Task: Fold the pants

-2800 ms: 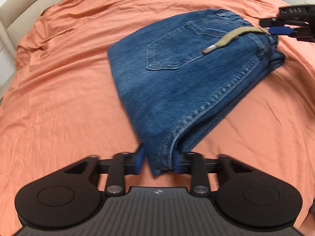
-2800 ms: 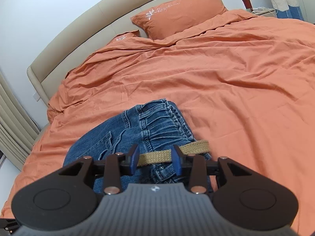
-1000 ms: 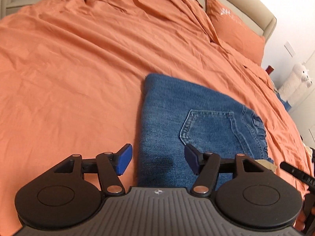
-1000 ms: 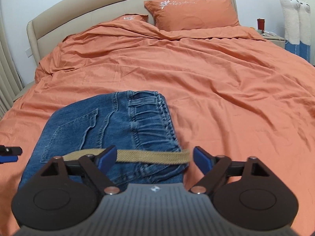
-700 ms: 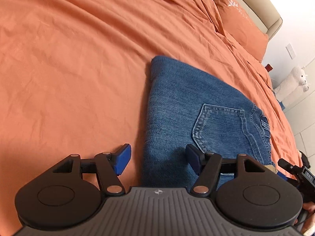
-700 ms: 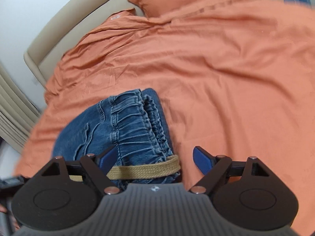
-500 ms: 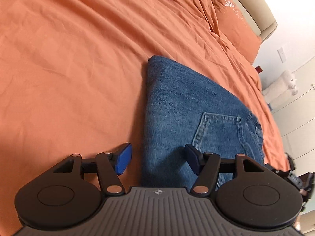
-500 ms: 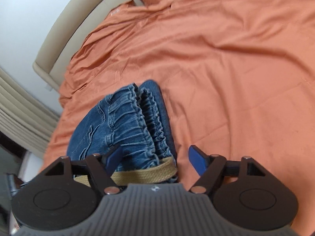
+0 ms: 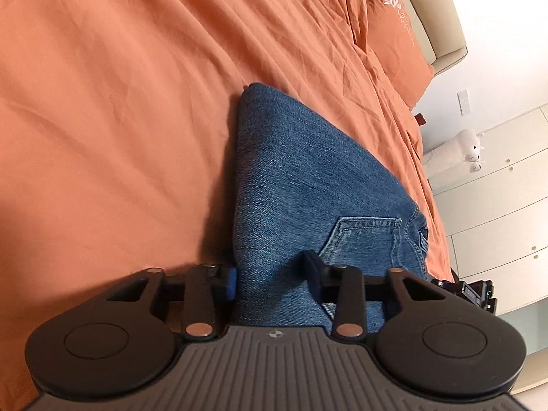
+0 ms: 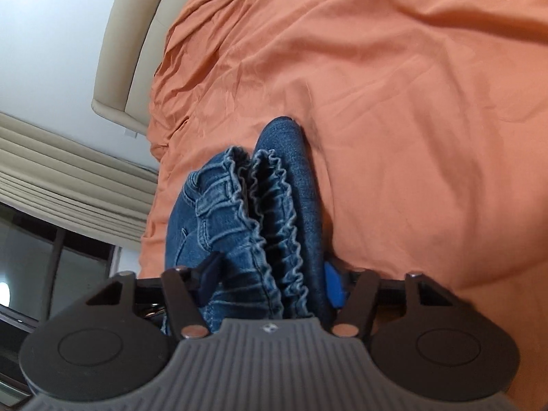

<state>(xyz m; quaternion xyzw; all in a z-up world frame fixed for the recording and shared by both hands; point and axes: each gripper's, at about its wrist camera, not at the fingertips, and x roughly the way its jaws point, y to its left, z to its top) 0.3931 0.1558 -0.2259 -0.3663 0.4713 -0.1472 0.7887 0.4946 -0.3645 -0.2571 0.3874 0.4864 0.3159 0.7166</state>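
The folded blue jeans (image 9: 308,185) lie on the orange bed sheet (image 9: 113,85), back pocket up. My left gripper (image 9: 270,275) is shut on the near folded edge of the jeans, the denim bunched between its fingers. In the right wrist view the jeans' gathered elastic waistband (image 10: 260,212) shows as stacked layers. My right gripper (image 10: 270,281) is shut on that waistband end, one finger on each side of the stack. The right gripper also shows in the left wrist view (image 9: 465,291), at the far right edge of the jeans.
Orange pillow (image 9: 400,34) and beige headboard (image 9: 441,10) lie at the far end of the bed. White drawers (image 9: 503,212) and a plush toy (image 9: 469,147) stand beside the bed. Beige curtains (image 10: 68,185) and a window are left in the right wrist view.
Both grippers have tilted sideways, lowered to the jeans and closed from wide open onto them: the left on the folded edge, the right on the waistband stack. The khaki drawstring is no longer visible.
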